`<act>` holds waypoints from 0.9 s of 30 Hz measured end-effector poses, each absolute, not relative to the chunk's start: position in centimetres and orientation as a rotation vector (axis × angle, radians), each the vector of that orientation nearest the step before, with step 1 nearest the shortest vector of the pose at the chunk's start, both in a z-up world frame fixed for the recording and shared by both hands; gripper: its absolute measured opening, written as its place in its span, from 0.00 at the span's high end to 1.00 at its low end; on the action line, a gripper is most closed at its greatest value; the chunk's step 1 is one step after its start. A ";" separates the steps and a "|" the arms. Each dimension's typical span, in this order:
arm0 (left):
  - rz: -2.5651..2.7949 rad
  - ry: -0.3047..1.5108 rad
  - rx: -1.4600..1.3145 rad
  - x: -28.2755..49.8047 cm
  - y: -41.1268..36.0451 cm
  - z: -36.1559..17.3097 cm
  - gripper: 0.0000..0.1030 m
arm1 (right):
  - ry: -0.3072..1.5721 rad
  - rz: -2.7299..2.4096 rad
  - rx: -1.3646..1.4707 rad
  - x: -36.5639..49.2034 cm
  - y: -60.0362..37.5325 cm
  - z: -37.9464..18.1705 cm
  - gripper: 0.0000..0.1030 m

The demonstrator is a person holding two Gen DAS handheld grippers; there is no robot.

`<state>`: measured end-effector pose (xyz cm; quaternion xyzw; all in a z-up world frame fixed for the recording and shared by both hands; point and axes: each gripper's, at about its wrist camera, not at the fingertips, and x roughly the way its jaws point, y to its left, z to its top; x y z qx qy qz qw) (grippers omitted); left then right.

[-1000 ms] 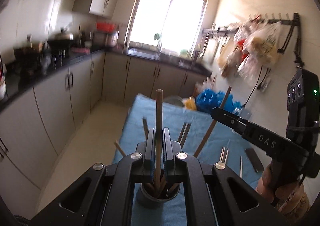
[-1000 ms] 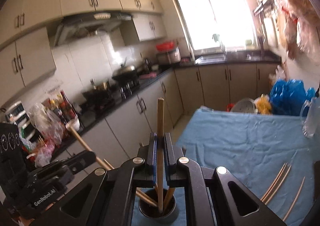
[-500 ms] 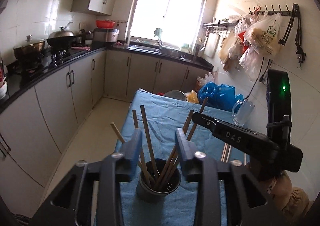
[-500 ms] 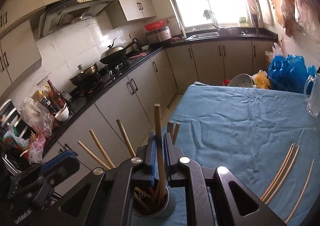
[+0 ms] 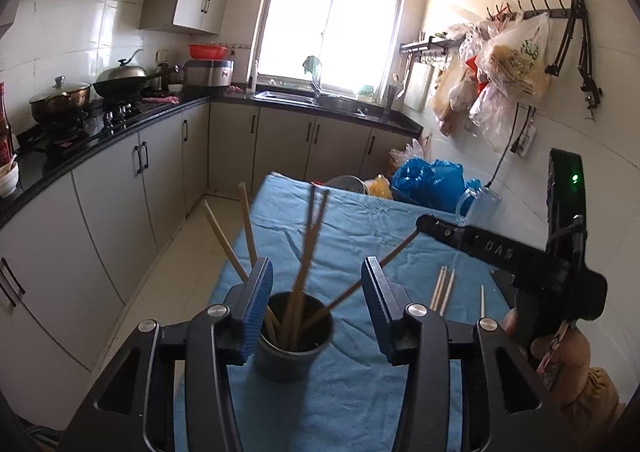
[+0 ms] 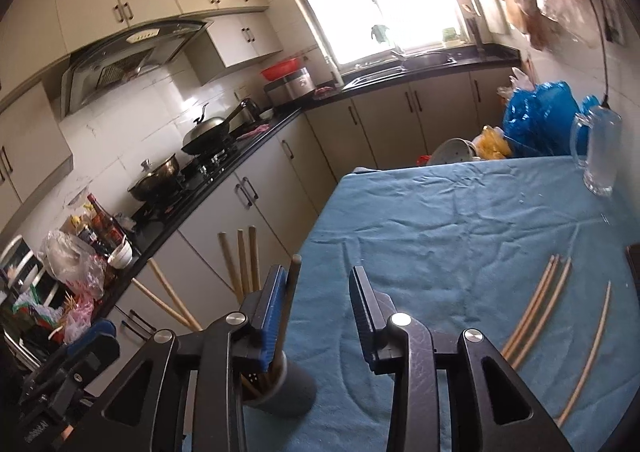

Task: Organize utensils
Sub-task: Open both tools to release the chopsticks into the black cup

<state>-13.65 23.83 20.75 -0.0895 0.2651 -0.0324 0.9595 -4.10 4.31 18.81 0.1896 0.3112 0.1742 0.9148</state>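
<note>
A dark metal holder cup (image 5: 294,336) stands on the blue tablecloth (image 5: 360,244) and holds several wooden chopsticks (image 5: 306,252). My left gripper (image 5: 317,306) is open and empty just above the cup, jaws on either side of it. My right gripper (image 6: 316,312) is open and empty; the cup (image 6: 286,388) sits below its left jaw, and one chopstick (image 6: 289,304) leans beside that jaw. The right gripper also shows in the left wrist view (image 5: 480,248). Several loose chopsticks (image 6: 538,312) lie on the cloth to the right, also in the left wrist view (image 5: 442,290).
A glass mug (image 6: 598,150) stands at the table's far right. Blue bags (image 5: 430,184) and a metal bowl (image 5: 346,184) sit beyond the far edge. A dark flat object (image 6: 633,264) lies at the right edge. Kitchen counter (image 5: 100,128) runs along the left.
Both grippers held a chopstick upright over the cup. The left one opened first, the right one after it; both chopsticks now stand in the cup and both grippers have drawn back.
</note>
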 end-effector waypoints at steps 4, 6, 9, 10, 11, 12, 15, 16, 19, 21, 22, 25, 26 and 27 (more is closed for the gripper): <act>-0.069 0.563 -0.185 -13.5 22.9 20.0 0.57 | 0.616 0.359 0.410 -5.1 2.9 19.2 0.60; -0.069 0.574 -0.188 -13.5 22.6 19.7 0.56 | 0.600 0.363 0.413 -5.5 2.4 19.6 0.60; -0.066 0.583 -0.194 -13.5 22.3 19.4 0.56 | 0.580 0.373 0.409 -6.2 2.0 20.0 0.60; -0.064 0.585 -0.197 -13.5 22.2 19.3 0.56 | 0.579 0.382 0.400 -6.4 2.0 20.0 0.60; -0.062 0.587 -0.200 -13.6 22.2 19.2 0.57 | 0.580 0.392 0.389 -6.6 2.2 20.0 0.60; -0.059 0.591 -0.203 -13.6 22.3 19.1 0.56 | 0.589 0.416 0.363 -6.8 2.7 20.0 0.60; -0.055 0.602 -0.216 -13.6 22.6 18.6 0.56 | 0.632 0.479 0.292 -7.2 4.2 19.6 0.72; -0.053 0.607 -0.221 -13.7 22.7 18.4 0.56 | 0.662 0.497 0.260 -7.2 5.0 19.3 0.80; -0.052 0.619 -0.234 -13.8 23.0 17.7 0.56 | 0.751 0.517 0.187 -6.6 7.3 18.0 0.80; -0.054 0.628 -0.239 -13.8 23.2 17.3 0.56 | 0.764 0.507 0.161 -5.9 8.1 17.4 0.81; -0.055 0.631 -0.242 -13.9 23.2 17.2 0.56 | 0.771 0.490 0.137 -5.1 8.6 17.3 0.85; -0.057 0.635 -0.250 -13.9 23.5 16.9 0.56 | 0.790 0.452 0.135 -2.2 9.1 17.5 0.93; -0.056 0.634 -0.253 -13.9 23.6 16.9 0.56 | 0.787 0.445 0.138 -1.5 9.2 17.7 0.93; -0.055 0.634 -0.255 -13.9 23.7 16.9 0.56 | 0.776 0.429 0.130 -0.5 9.5 18.1 0.94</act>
